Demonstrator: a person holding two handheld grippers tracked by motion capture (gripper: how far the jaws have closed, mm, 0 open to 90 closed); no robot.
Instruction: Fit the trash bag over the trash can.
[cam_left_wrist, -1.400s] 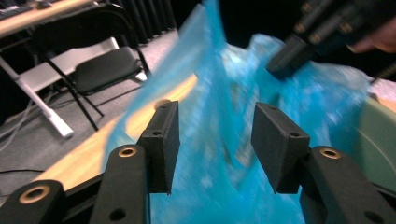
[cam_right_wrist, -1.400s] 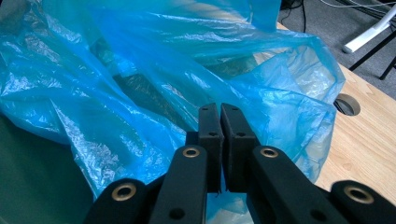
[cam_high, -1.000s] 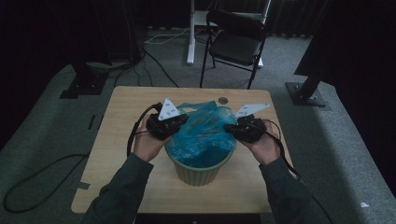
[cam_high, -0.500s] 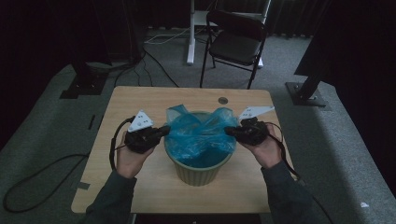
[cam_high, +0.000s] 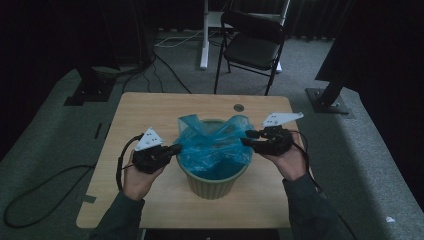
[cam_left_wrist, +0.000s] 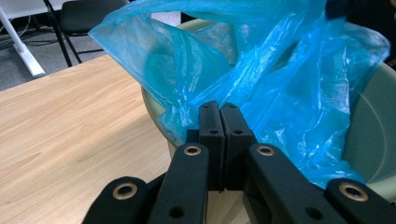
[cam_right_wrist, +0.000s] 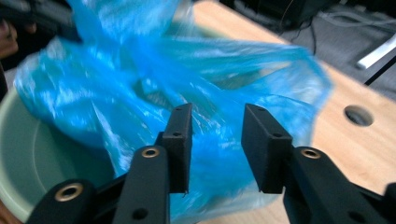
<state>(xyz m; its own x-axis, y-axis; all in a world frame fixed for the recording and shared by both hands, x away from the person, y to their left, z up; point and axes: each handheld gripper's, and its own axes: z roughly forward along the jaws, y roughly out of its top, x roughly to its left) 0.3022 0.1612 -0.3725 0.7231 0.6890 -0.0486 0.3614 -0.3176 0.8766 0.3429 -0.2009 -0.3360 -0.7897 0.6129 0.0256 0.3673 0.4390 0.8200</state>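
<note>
1. The worktop (cam_high: 150, 115) was a light wooden board with rounded corners, its grain running lengthwise.
2. A small round hole (cam_high: 239, 107) sat near its far edge, right of centre.
3. A pale green bucket (cam_high: 212, 185) stood directly on it, around the middle and towards the near edge.
4. A blue plastic bag (cam_high: 215, 142) lined the bucket, seemingly clear of the wood.

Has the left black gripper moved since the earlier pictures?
Yes. The left black gripper has moved outward and toward the person, from above the green bucket to its left rim, pulling the blue plastic bag.
</note>
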